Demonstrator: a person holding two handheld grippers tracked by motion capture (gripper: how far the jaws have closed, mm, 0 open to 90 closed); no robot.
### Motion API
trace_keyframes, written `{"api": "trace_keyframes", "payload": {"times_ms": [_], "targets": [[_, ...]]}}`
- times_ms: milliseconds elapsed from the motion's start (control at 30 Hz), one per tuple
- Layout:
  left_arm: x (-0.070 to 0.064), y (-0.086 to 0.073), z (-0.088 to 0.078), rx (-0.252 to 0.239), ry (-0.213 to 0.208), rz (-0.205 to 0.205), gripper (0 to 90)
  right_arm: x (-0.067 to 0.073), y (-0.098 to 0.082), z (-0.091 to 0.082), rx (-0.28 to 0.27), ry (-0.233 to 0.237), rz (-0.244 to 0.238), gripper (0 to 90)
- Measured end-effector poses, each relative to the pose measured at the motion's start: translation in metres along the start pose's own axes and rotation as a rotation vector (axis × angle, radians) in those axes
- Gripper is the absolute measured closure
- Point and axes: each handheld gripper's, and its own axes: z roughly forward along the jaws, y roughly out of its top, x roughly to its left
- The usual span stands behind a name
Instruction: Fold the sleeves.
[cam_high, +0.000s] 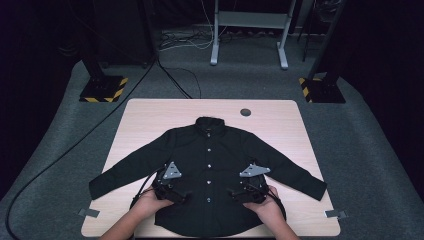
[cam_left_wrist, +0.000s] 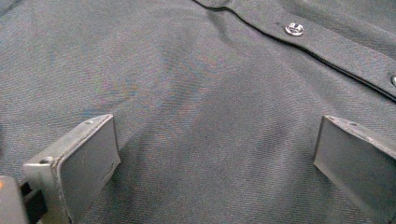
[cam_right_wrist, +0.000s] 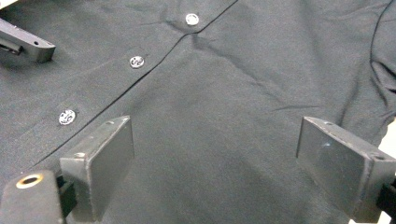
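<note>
Nearest you, your two hands come in from the table's (cam_high: 140, 107) near edge, each holding a gripper over the lower front of a black shirt (cam_high: 210, 145). Your left gripper (cam_high: 172, 192) sits left of the button placket (cam_high: 208, 165) and your right gripper (cam_high: 245, 192) sits right of it, about equally far from that centre line. In the left gripper view the jaws stand wide apart with nothing between them, hovering just above smooth cloth; the right gripper view shows the same, jaws spread and empty. The shirt lies flat, face up and buttoned, its long axis running straight away from you, hem at your hands and collar (cam_high: 210, 121) at the far end. Each sleeve (cam_high: 125, 170) slants outward toward a near corner, so each gripper is nearer its own side's sleeve.
</note>
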Motion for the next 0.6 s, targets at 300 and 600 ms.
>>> {"api": "trace_keyframes", "payload": {"times_ms": [300, 600], "targets": [[0.000, 0.000, 0.000, 0.000, 0.000, 0.000, 0.0, -0.012, 0.001, -0.007, -0.011, 0.007, 0.047, 8.0], [0.000, 0.000, 0.000, 0.000, 0.000, 0.000, 0.0, -0.024, 0.001, -0.012, -0.006, -0.013, 0.049, 7.7]]}}
